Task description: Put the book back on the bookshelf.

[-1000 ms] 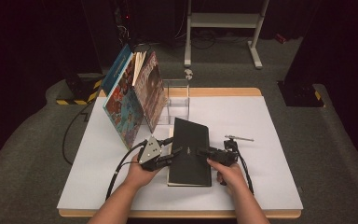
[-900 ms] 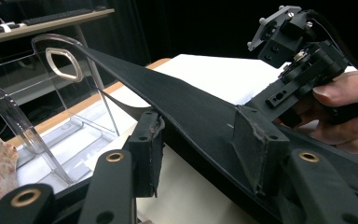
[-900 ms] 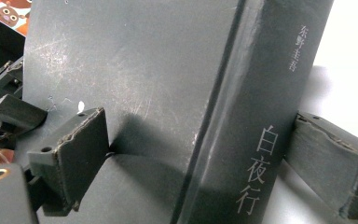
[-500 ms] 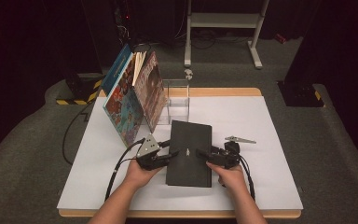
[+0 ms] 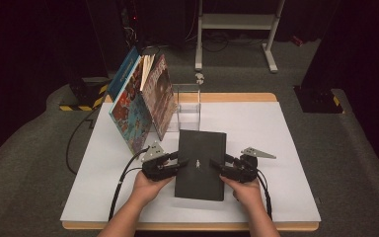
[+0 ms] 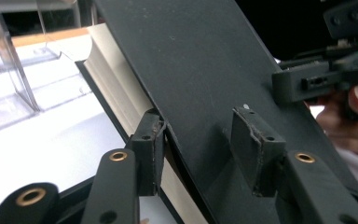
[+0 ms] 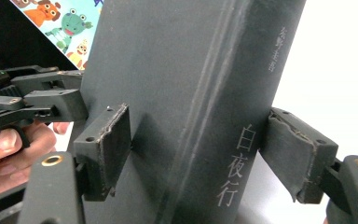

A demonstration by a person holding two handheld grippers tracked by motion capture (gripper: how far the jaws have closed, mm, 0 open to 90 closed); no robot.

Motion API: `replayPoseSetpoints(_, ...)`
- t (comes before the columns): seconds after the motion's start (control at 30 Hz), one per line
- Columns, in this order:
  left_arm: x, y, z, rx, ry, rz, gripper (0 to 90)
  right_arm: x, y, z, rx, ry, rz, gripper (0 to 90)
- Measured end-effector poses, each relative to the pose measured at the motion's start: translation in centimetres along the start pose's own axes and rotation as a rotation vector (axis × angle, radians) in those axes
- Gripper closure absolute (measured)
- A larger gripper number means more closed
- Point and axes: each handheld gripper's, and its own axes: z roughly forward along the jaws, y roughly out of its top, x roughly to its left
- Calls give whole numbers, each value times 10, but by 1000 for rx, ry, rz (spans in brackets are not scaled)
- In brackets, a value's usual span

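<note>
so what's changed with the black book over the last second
The right gripper has been closing its jaws around the black book's spine edge, though the pads look not yet pressed on. The left gripper stays clamped on the cover. The leaning books and clear stand are unchanged.

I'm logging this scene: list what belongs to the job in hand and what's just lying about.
In the job:
- black book
- left gripper, one jaw under the front cover
- right gripper, jaws straddling the spine

Lying about:
- leaning picture books
- clear acrylic stand
- white table
</note>
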Motion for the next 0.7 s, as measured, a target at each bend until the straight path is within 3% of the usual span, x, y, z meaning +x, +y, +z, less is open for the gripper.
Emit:
replayPoseSetpoints(0.17,3,1,-2,-29,-8,-97,598,2,0,-4,-8,4,-11,281)
replayPoseSetpoints(0.33,3,3,-2,-27,7,-146,624,3,-1,-7,-11,3,-23,292)
replayPoseSetpoints(0.7,-9,2,-4,-49,15,-103,645,7,-2,-16,-19,4,-41,315)
